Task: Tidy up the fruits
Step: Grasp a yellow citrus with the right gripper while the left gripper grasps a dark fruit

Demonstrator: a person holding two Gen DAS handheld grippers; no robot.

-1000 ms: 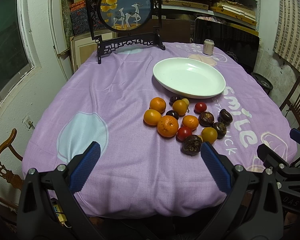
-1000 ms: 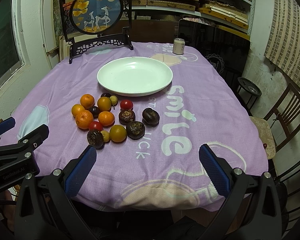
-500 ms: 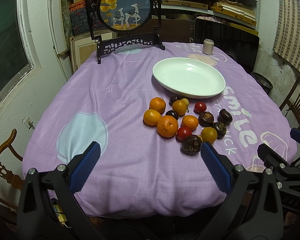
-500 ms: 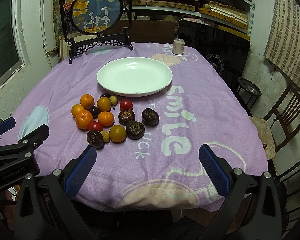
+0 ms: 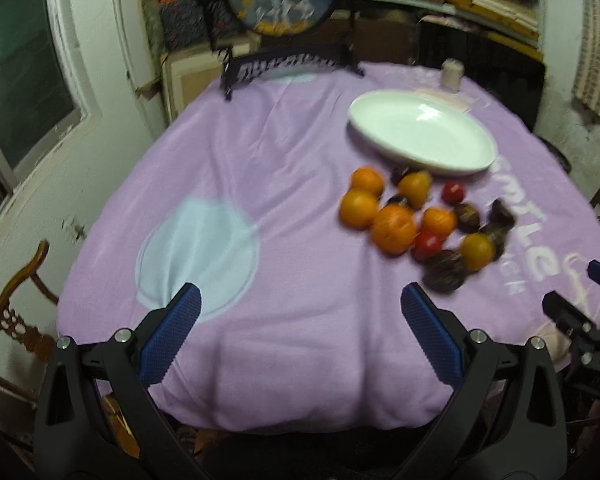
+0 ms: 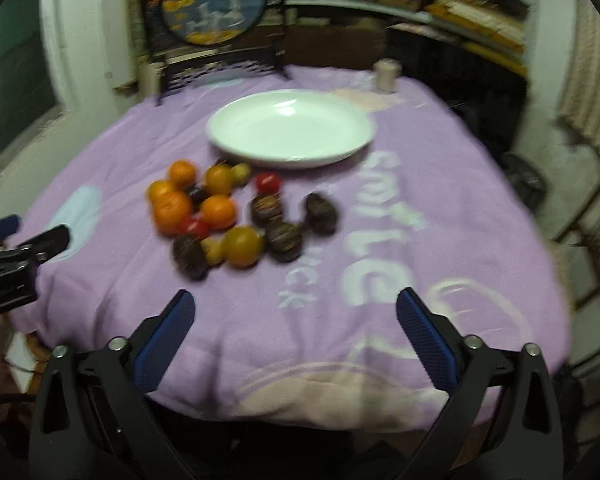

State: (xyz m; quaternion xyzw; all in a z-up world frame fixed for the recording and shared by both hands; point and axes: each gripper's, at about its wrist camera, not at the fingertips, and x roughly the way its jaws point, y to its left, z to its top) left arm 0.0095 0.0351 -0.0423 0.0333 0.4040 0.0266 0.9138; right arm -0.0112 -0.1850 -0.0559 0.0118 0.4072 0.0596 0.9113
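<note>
Plate (image 6: 292, 130): white, nothing in it; fruits (image 6: 236, 216) clustered just beside it on the counter (image 5: 260, 208).
Left claw (image 5: 300, 330): spread wide, holding nothing.
Right claw (image 6: 296, 330): jaws just narrowing, apart, nothing between them.

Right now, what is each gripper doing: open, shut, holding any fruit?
Left gripper: open, holding nothing.
Right gripper: open, nothing between its jaws, which have just been closing a little.

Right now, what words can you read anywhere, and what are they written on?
"smile": big white letters on the purple tablecloth, right of the plate.
"...uck": smaller white letters below it; the first letters are too blurred to read.
Jar at the far edge: no readable label.
</note>
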